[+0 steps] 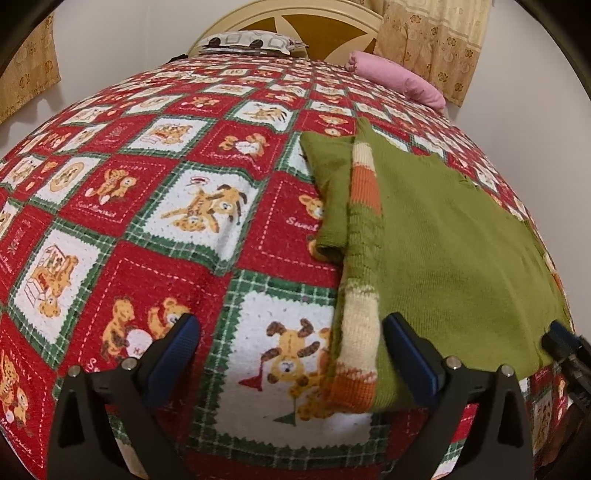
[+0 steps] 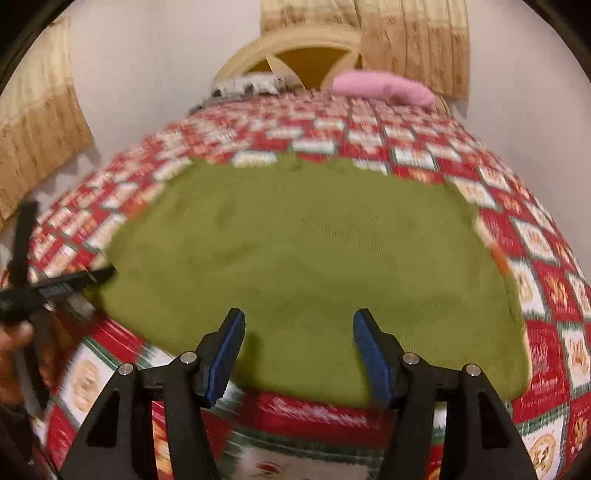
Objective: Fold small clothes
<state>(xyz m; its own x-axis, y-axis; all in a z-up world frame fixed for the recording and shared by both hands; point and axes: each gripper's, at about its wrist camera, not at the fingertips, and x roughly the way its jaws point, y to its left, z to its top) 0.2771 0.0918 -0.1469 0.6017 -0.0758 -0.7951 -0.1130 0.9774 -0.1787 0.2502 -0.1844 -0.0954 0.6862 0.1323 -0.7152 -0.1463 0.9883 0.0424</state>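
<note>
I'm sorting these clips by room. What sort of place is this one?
Most likely a bedroom in a home. A bed with a curved headboard carries a red patchwork bedspread, pillows lie at its head, and patterned curtains hang behind. A green sweater lies on the bedspread.

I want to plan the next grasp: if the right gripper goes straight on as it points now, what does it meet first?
Probably the green sweater: the right gripper stands open above its near edge, nothing between. Depth is unclear.

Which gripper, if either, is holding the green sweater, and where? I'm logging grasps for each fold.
Neither. The left gripper and right gripper are both open with nothing between their pads; the green sweater lies loose on the bedspread.
</note>
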